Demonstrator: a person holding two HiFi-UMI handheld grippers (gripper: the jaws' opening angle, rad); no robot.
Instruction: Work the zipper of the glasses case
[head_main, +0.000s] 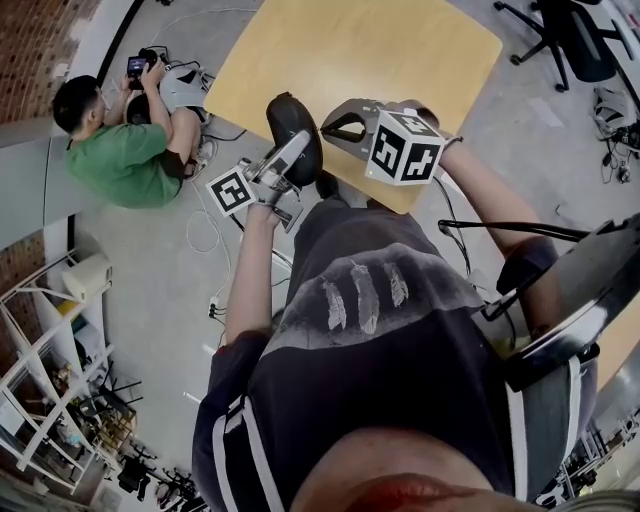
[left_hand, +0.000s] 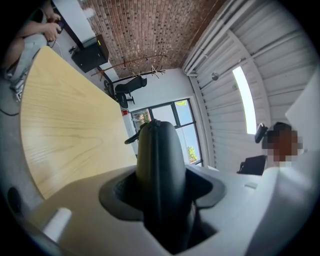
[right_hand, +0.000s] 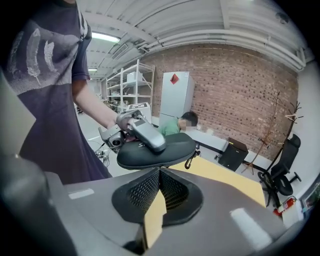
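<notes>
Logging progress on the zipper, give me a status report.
Left tongs clamped on glasses case, held above table. Right tongs shut at the case's edge; zipper pull not visible. Nothing in the way.

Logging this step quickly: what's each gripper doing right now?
Left gripper: shut on black oval zippered glasses case.
Right gripper: shut beside that case; any pinch cannot be told.

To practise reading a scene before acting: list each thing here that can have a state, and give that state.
glasses case: looks closed, held up in the air.
left gripper: jaws clamped on the glasses case.
right gripper: jaws together, tips just under the case's edge; nothing shows between them.
clip: hanging free from the case.
</notes>
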